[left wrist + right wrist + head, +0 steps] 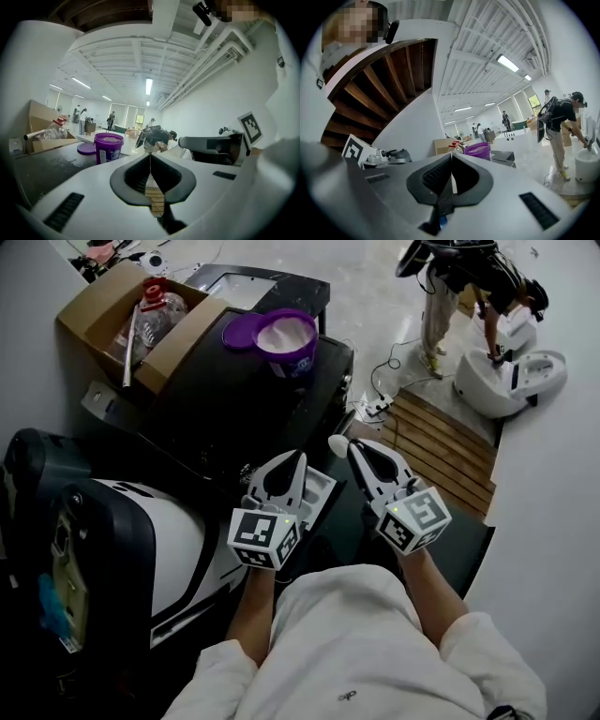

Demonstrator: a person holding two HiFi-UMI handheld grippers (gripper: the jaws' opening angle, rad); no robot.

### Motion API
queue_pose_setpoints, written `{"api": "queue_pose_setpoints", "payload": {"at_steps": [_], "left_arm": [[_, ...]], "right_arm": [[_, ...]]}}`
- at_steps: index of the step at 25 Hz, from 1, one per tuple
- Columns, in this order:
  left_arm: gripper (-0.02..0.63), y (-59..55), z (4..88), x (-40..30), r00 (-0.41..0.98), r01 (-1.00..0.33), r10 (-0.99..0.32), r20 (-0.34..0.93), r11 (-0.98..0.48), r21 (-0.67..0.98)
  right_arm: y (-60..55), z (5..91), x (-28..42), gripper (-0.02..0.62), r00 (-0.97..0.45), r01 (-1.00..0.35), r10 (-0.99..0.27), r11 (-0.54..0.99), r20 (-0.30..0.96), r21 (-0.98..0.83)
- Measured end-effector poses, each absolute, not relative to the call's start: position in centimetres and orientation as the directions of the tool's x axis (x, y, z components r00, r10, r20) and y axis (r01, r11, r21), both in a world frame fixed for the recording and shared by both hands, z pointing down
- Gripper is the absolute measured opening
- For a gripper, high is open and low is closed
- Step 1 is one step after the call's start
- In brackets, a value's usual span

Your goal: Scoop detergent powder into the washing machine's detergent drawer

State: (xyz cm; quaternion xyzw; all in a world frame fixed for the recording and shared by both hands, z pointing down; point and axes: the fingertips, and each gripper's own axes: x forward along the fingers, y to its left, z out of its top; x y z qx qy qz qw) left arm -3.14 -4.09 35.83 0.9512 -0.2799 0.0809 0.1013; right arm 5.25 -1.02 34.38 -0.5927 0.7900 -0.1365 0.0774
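An open purple tub (pixel 289 338) of white powder stands on the black washing machine top (pixel 234 399), its lid (pixel 242 332) lying beside it. My left gripper (pixel 299 459) and right gripper (pixel 338 443) hover side by side off the machine's front corner, well short of the tub, both shut with nothing held. A pale tray-like part (pixel 321 489) juts out under the left gripper. The tub (pixel 108 146) shows ahead left in the left gripper view, past the shut left gripper (pixel 150 154). It appears as the tub (pixel 478 151) beyond the shut right gripper (pixel 451 157).
A cardboard box (pixel 131 320) with a plastic bottle (pixel 155 306) sits at the machine's back left. A white and dark appliance (pixel 141 540) stands at my left. A wooden pallet (pixel 441 442), cables, white machines (pixel 511 376) and a bending person (pixel 459 287) are to the right.
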Motion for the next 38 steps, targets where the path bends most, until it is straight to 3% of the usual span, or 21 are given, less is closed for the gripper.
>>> {"api": "queue_pose_setpoints", "payload": {"at_steps": [38], "left_arm": [[0.020, -9.3, 34.3, -3.1, 0.805, -0.588, -0.556, 0.210, -0.793, 0.155]], "right_arm": [[-6.1, 30.9, 6.0, 0.014, -0.306, -0.926, -0.952, 0.297, 0.001, -0.232]]}}
